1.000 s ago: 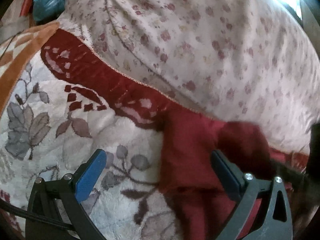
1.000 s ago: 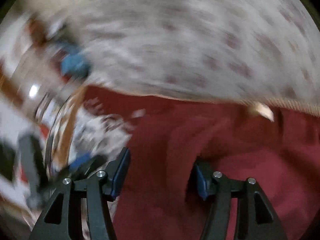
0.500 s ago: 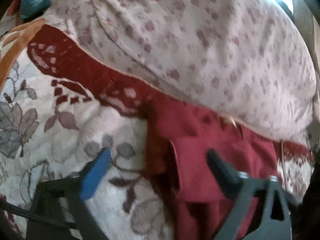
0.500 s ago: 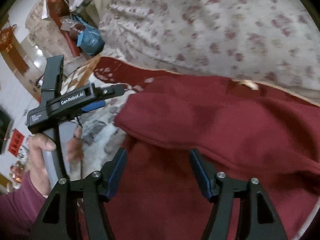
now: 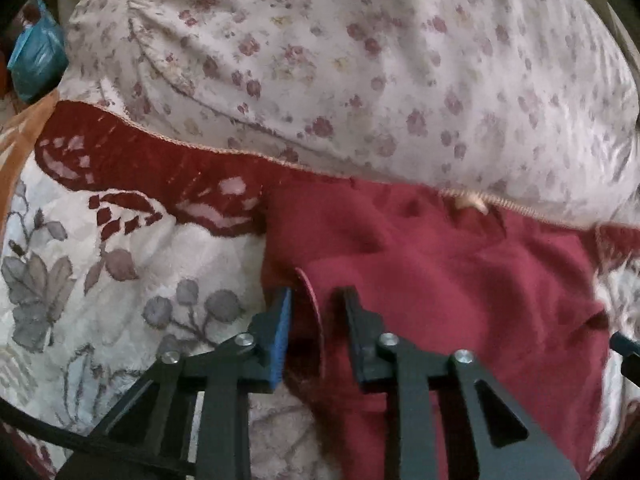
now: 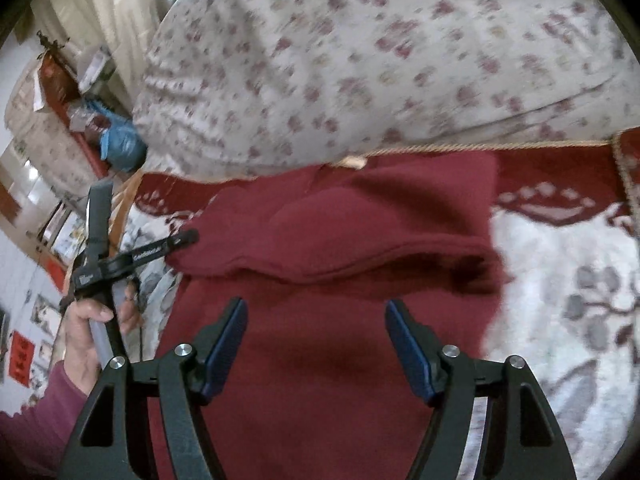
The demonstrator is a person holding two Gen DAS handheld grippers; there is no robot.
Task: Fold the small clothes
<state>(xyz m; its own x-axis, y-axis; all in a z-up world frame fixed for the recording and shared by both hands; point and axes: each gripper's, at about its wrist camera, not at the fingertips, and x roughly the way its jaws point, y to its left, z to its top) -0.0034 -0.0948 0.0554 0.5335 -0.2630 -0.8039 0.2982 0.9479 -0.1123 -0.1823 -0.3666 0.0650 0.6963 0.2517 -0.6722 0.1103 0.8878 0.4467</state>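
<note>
A dark red garment (image 5: 440, 280) lies on a floral blanket (image 5: 100, 280), its far part folded over toward me (image 6: 340, 240). My left gripper (image 5: 316, 304) has its jaws nearly closed around the upright left edge of the garment's fold. In the right wrist view the left gripper (image 6: 176, 240) sits at the fold's left corner. My right gripper (image 6: 316, 320) is open and empty, hovering over the near part of the garment, just short of the folded edge.
A large flowered quilt (image 5: 360, 60) bulges behind the garment. The blanket's dark red border (image 5: 140, 164) runs along its base. A blue bag (image 5: 32, 56) lies far left. Room furniture and clutter (image 6: 60, 100) show beyond the bed on the left.
My left gripper went from wide open to closed on the garment's left fold edge. The right gripper drew back from the fold, and the far part of the garment now lies folded over.
</note>
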